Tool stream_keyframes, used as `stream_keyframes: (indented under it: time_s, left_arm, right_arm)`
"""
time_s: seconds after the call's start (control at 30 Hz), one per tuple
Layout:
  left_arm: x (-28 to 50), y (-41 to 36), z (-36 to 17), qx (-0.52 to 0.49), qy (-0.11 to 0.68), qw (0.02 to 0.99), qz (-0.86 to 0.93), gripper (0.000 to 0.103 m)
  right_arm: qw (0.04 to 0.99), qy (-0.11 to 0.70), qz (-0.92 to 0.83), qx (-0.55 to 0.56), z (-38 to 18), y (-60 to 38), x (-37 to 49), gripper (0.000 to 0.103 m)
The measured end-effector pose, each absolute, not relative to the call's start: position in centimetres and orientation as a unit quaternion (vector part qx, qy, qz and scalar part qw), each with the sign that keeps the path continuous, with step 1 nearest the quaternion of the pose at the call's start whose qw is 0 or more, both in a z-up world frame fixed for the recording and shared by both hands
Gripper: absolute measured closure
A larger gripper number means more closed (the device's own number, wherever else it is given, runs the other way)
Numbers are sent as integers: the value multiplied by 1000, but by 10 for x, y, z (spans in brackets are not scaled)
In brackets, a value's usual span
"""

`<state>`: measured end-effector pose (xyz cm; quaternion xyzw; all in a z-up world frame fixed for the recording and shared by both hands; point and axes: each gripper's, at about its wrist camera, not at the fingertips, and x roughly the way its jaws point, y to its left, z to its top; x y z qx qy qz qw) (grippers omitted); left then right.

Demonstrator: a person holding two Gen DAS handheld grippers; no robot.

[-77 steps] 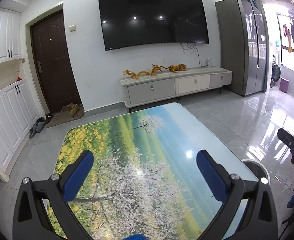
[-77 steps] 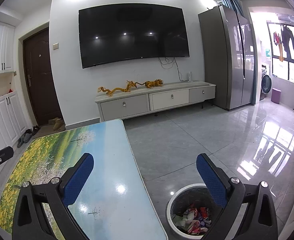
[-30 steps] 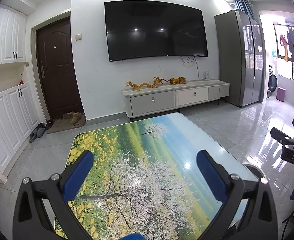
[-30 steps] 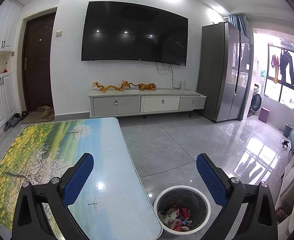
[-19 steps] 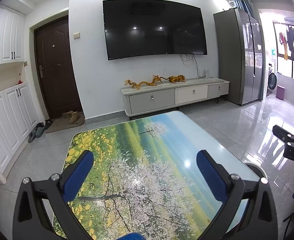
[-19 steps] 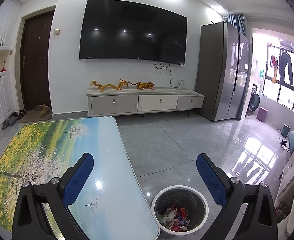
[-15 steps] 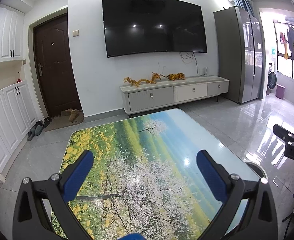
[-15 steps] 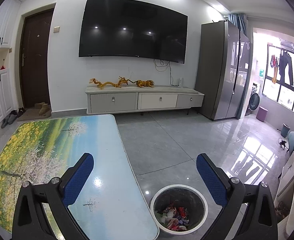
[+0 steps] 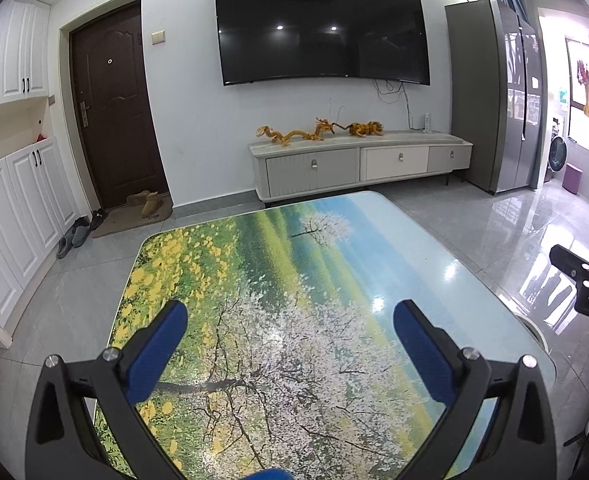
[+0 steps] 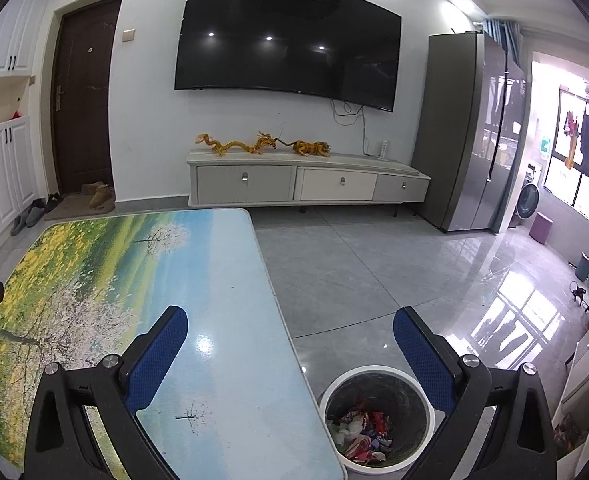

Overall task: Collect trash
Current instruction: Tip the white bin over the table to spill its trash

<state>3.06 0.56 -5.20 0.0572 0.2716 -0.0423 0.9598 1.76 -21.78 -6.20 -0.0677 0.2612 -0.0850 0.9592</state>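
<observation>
Both left gripper [image 9: 290, 322] and right gripper [image 10: 290, 328] fingers spread, holding nothing. Wrappers in bin [image 10: 374, 372] off worktop's [image 10: 222, 280] right edge: likely light, crinkly; pinch a loose edge.

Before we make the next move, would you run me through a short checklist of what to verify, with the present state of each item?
1. Left tongs open and empty: ok.
2. Right tongs open and empty: ok.
3. Trash bin upright on the floor beside the table: ok.
4. Wrappers lie inside the bin: ok.
5. Trash left on the tabletop: none visible, ok.
6. Trash left on floor outside both views: cannot tell.
</observation>
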Motion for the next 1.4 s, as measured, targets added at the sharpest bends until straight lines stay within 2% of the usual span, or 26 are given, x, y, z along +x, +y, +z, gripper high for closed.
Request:
stream_keyframes:
  time_s: [0.47, 0.9, 1.07, 1.4]
  left_arm:
    - [40, 13, -67, 60, 297, 953, -26, 0]
    - [72, 55, -135, 68, 390, 916, 56, 0]
    - [84, 67, -144, 66, 406, 907, 86, 0]
    - [116, 77, -150, 52, 440, 888, 121, 0]
  right_arm:
    - [951, 298, -28, -75, -84, -198, 41, 0]
    - [899, 413, 111, -88, -174, -120, 134, 0]
    - [881, 452, 124, -71, -208, -89, 168, 0]
    - [882, 450, 105, -96, -213, -73, 174, 0]
